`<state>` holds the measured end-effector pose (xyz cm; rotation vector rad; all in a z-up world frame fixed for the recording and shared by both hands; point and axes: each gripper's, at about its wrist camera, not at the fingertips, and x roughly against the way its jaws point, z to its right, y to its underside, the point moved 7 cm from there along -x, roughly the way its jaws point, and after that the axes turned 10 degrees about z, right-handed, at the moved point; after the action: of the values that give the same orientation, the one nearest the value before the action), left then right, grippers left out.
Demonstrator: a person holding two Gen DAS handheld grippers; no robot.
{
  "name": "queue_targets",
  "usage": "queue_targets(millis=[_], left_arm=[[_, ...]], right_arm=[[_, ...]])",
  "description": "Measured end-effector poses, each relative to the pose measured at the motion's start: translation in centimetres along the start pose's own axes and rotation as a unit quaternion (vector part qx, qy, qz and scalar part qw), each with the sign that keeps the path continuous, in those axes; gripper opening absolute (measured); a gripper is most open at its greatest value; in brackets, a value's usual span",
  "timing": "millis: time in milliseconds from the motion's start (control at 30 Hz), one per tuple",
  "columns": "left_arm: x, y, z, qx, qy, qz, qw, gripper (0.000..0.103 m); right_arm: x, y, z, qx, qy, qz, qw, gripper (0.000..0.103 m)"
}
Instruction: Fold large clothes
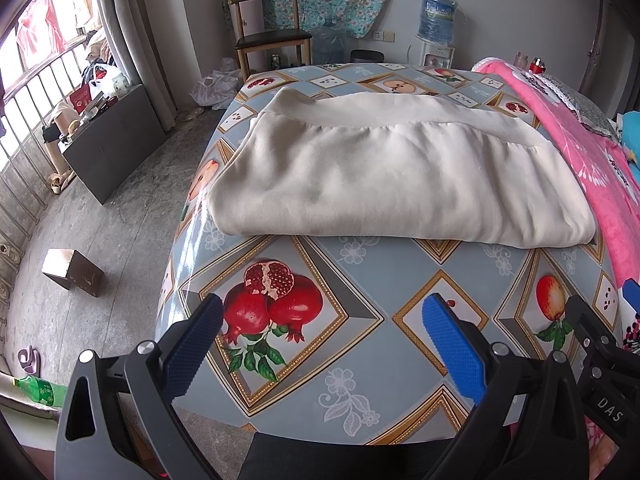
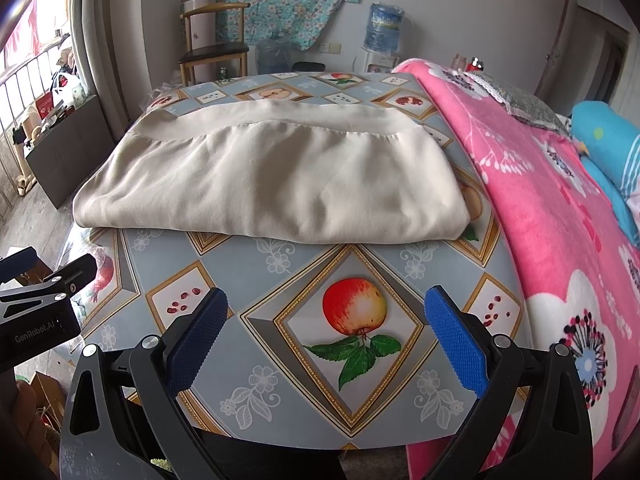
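A cream garment (image 1: 392, 176) (image 2: 272, 184) lies folded into a thick flat rectangle across the middle of the table (image 1: 348, 360) (image 2: 280, 280), its wide hem band along the far side. My left gripper (image 1: 324, 312) hovers open over the near table edge, short of the garment, with nothing between its blue pads. My right gripper (image 2: 326, 304) is likewise open and empty, above the printed apple, a little before the garment's near fold. Each gripper shows at the edge of the other's view: the right gripper (image 1: 600, 320) and the left gripper (image 2: 48, 280).
The table wears a glossy fruit-print cloth. A pink flowered blanket (image 1: 592, 168) (image 2: 552, 216) lies along its right side. A wooden chair (image 1: 272, 28), water bottles (image 1: 438, 18) and a dispenser stand by the far wall. A dark low cabinet (image 1: 108, 144) and a small box (image 1: 72, 272) sit on the floor at left.
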<state>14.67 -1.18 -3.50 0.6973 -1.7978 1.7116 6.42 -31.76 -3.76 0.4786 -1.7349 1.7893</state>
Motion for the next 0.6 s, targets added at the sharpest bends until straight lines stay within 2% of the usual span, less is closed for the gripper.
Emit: queue_targets(millis=[600], left_arm=[[-0.11,0.12,-0.07,0.002,-0.001,-0.002,1.0000,0.098]], right_arm=[[-0.07,0.14,0.19,0.000,-0.001,-0.002,1.000,0.096]])
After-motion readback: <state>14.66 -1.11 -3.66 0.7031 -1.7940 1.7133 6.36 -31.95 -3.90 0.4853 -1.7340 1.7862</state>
